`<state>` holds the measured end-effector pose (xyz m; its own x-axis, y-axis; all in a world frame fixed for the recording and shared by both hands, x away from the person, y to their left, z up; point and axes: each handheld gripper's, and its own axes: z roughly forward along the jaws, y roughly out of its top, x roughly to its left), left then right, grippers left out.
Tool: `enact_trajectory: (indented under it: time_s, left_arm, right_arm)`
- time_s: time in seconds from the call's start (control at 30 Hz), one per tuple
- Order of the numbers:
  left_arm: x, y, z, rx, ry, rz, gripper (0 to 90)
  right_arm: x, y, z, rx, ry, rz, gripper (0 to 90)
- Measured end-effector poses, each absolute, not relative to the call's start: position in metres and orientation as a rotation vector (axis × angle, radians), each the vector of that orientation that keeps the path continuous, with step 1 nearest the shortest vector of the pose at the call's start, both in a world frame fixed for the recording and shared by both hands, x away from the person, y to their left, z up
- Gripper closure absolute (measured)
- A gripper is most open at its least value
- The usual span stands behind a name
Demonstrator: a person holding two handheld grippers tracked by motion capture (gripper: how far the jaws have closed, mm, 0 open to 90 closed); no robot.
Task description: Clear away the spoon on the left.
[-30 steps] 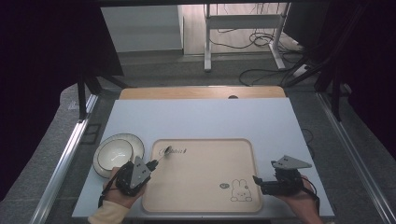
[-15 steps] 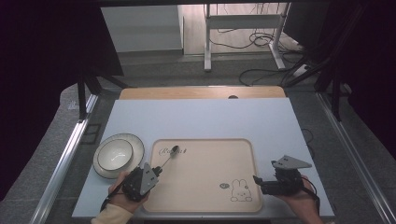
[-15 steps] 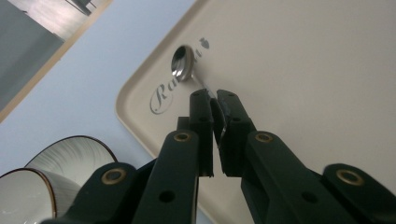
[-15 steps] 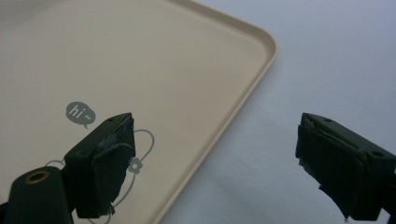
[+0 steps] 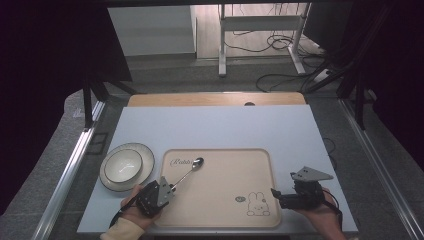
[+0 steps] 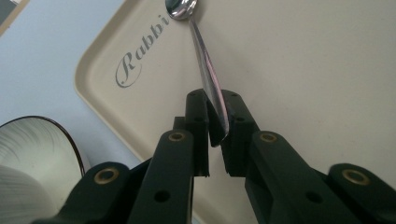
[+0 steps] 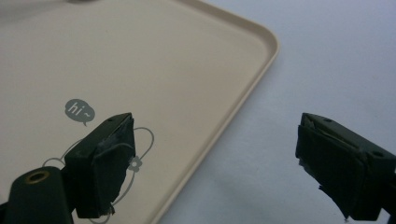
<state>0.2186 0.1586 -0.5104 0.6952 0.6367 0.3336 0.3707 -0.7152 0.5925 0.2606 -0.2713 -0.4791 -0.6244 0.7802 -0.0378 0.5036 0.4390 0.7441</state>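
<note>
Your left tongs [image 6: 215, 135] stand at the near left part of the beige tray [image 5: 260, 165], with the handle end of the metal spoon [image 5: 186, 172] between their jaws. In the left gripper view the jaws have just been easing apart: a slim gap shows beside the handle, which leans on the right-hand pad [image 6: 231, 140] and is no longer squeezed from both sides. Compared with the frame a second ago, your left hand [image 5: 131, 210] has drawn back toward the near edge of the worktop [image 5: 225, 130] and sunk, and the spoon has come with it, now lying slantwise on the tray floor, its bowl just beside the "Rabbit" lettering near the tray's far left corner.

Read this as the release: the spoon looks set down on the tray, and what remains is to widen the jaws and back off without dragging the handle.

Your right tongs [image 7: 215, 163] are wide apart and hold nothing, waiting across the tray's near right corner, one jaw above the printed rabbit [image 7: 93, 154], the other above bare worktop. The ceramic plate [image 5: 127, 166] sits off the tray, just beside its left rim.
</note>
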Motion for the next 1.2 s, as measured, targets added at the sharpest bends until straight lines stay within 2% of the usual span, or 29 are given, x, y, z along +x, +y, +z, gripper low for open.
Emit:
enact_trajectory:
  time_s: [0.17,0.23,0.3,0.33,0.4,0.43,0.53,1.2]
  left_arm:
    - [0.22,0.159,-0.511,2.426,0.781,0.7,83.2]
    - [0.221,0.159,-0.513,2.442,0.784,0.644,80.4]
    - [0.222,0.159,-0.514,2.449,0.788,0.618,70.6]
    - [0.221,0.16,-0.514,2.434,0.792,0.592,62.4]
    - [0.222,0.161,-0.513,2.402,0.817,0.544,40.5]
    - [0.222,0.161,-0.513,2.394,0.824,0.535,33.7]
    - [0.222,0.162,-0.511,2.38,0.833,0.536,23.9]
    - [0.227,0.172,-0.492,2.189,0.913,0.59,21.0]
  right_arm:
    - [0.261,-0.271,-0.479,1.091,2.32,1.01,12.5]
    - [0.261,-0.271,-0.479,1.091,2.321,1.011,12.5]
    - [0.261,-0.271,-0.479,1.09,2.322,1.01,12.4]
    - [0.26,-0.271,-0.479,1.089,2.322,1.009,12.5]
    - [0.26,-0.271,-0.479,1.088,2.322,1.01,12.5]
    - [0.261,-0.271,-0.479,1.089,2.322,1.009,12.5]
    - [0.261,-0.271,-0.479,1.087,2.323,1.009,12.4]
    - [0.265,-0.272,-0.481,1.073,2.337,1.04,12.4]
